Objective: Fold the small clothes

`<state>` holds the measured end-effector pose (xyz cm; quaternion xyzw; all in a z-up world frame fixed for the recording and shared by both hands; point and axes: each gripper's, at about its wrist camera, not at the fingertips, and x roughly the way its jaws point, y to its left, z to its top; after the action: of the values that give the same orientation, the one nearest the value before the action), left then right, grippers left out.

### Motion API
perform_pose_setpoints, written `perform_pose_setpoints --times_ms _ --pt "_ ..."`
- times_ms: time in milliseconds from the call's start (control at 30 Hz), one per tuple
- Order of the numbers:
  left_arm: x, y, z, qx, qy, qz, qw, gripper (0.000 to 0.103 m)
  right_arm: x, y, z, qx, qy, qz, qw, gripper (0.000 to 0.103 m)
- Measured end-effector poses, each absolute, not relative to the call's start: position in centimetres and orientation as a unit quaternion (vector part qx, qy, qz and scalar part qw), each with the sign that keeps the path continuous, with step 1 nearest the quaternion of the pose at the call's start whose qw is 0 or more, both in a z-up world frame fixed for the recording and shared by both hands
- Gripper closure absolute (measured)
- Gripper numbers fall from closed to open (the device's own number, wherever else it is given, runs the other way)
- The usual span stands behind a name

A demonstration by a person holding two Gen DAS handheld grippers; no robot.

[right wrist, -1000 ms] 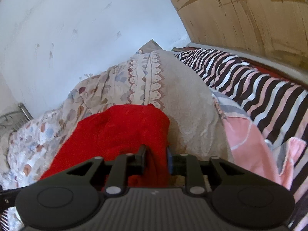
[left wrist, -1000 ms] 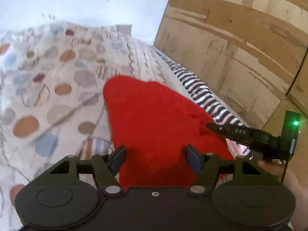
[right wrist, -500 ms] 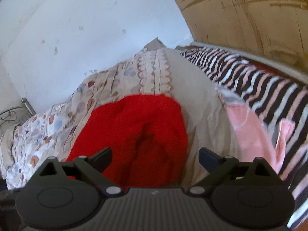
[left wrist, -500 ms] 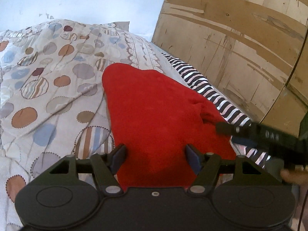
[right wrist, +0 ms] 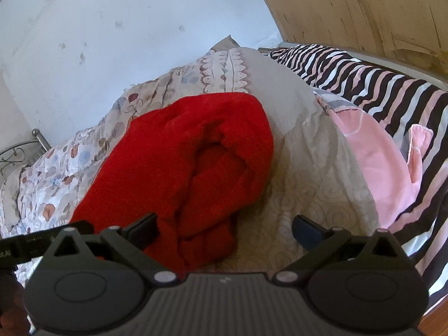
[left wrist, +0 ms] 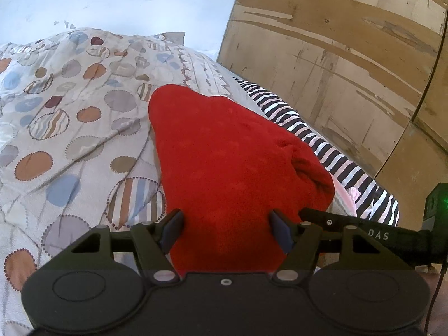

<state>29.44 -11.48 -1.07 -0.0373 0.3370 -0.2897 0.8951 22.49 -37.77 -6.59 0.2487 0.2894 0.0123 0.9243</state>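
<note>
- Red garment [left wrist: 229, 162] is lying folded on the dotted quilt [left wrist: 70, 128].
- Left gripper [left wrist: 228, 228] is straddling it, jaws apart.
- Right gripper [right wrist: 224, 228] is gaping wide, jaws just opened, gripping nothing.

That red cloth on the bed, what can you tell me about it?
The red cloth is a plain, fuzzy, fleece-like piece, bright red, with no print. It lies folded over itself on the patterned bedspread, with a rumpled pocket-like fold along one edge. Its near end sits between the fingers of the left gripper. The right gripper, its jaws just opened wide, no longer holds it.
</note>
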Motion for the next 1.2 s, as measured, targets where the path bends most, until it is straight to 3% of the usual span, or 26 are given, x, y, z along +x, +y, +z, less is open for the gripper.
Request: perform_pose_setpoints --times_ms 167,433,667,933,1200 --pt "29.3 -11.5 -1.5 -0.036 0.335 -0.287 0.897 0.030 22.2 -36.6 -7.0 0.219 0.281 0.000 0.934 0.000" --pt "29.8 -10.7 -1.5 -0.058 0.344 -0.291 0.891 0.029 23.0 -41.2 -3.6 0.313 0.229 -0.013 0.922 0.000" --pt "30.1 -10.0 -1.4 -0.081 0.352 -0.291 0.886 0.029 30.1 -45.4 -3.8 0.324 0.269 -0.096 0.902 0.000" --pt "30.8 -9.4 -1.4 -0.096 0.364 -0.295 0.878 0.026 29.9 -41.4 -5.3 0.179 0.334 -0.056 0.924 0.000" --pt "30.2 -9.2 -0.3 -0.090 0.342 -0.297 0.887 0.024 26.0 -42.4 -5.6 0.217 0.304 -0.035 0.927 0.000"
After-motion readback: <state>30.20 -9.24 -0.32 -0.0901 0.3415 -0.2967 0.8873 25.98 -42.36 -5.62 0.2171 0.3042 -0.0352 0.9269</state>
